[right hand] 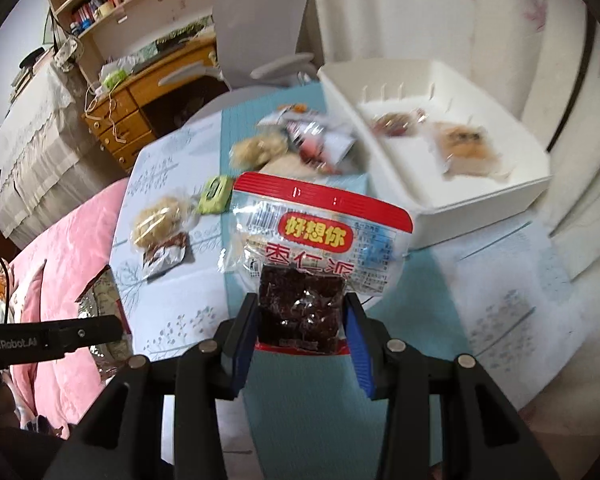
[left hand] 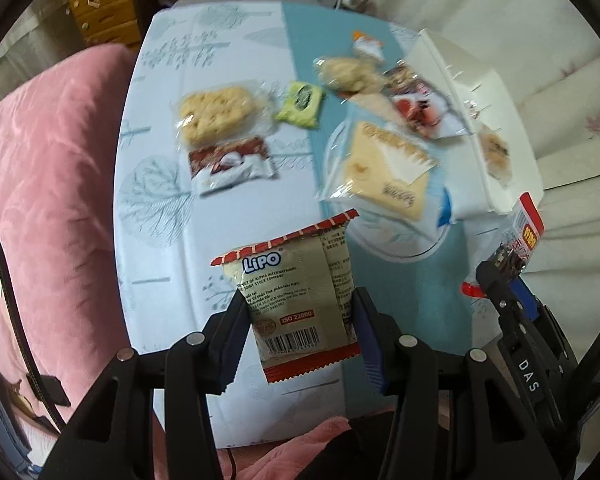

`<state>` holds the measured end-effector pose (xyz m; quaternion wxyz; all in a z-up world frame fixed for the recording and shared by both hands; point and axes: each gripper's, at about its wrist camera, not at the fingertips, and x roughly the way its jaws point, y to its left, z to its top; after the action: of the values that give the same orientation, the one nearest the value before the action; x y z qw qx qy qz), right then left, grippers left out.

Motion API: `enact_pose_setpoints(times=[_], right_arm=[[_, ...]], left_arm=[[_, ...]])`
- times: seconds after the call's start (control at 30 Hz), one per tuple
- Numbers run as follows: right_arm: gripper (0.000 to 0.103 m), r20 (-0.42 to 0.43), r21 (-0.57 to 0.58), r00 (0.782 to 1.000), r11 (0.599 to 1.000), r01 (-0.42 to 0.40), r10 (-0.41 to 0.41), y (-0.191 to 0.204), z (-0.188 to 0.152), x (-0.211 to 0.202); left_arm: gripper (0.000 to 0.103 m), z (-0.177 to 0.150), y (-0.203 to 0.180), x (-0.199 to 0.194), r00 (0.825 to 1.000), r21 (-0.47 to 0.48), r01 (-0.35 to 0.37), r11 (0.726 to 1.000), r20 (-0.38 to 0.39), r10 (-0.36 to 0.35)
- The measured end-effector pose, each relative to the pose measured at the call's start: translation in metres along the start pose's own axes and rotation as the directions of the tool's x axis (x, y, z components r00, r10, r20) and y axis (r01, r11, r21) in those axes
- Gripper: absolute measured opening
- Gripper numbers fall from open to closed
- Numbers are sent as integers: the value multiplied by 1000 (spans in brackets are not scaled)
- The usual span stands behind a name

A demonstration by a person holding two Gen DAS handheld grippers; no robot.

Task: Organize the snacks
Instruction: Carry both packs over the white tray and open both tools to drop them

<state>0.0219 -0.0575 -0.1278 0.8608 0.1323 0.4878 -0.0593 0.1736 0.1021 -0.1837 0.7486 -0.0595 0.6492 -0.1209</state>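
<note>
Both hands are loaded right now. The left gripper (left hand: 300,308) is clamped on a Lipo packet (left hand: 300,280), the right gripper (right hand: 300,320) is clamped on a red-topped date snack bag (right hand: 320,248), both held up off the table (left hand: 172,240). The white bin (right hand: 440,160) sits ahead and to the right of the right gripper, two snacks already inside. Looks like the carry step; next they'd need to get over the bin and let go.

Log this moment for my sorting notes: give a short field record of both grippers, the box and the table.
left gripper: shut on Lipo packet
right gripper: shut on red date-snack packet
white box: two wrapped snacks inside
table: several wrapped snacks loose, among them a green packet
</note>
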Motion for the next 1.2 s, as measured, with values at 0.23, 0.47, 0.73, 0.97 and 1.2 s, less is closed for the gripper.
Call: enact_pose_setpoints(times=[0.23,0.47,0.73,0.97,1.2], right_arm=[[42,45,1,999,1000,21,-21,-49,24,-21],[42,64,-26,998,999,21,-19,-103,59,-30],[42,75,-122,997,993,4,6,-152,99,-24],[42,88,-223,996,975,7,13,-179,126,-13],[45,73,-274,997,962,-3,24,-194,140,0]], left_arm=[[49,8,-45,-15,997,27,-6,1000,73,4],[49,24,-111,-17,992,76,36,996,117,-44],[49,51,-198,-10,980,156,76,985,169,-102],[49,69,-253,10,973,193,85,977,194,-123],[77,82,-274,28,972,139,91,986,203,-118]])
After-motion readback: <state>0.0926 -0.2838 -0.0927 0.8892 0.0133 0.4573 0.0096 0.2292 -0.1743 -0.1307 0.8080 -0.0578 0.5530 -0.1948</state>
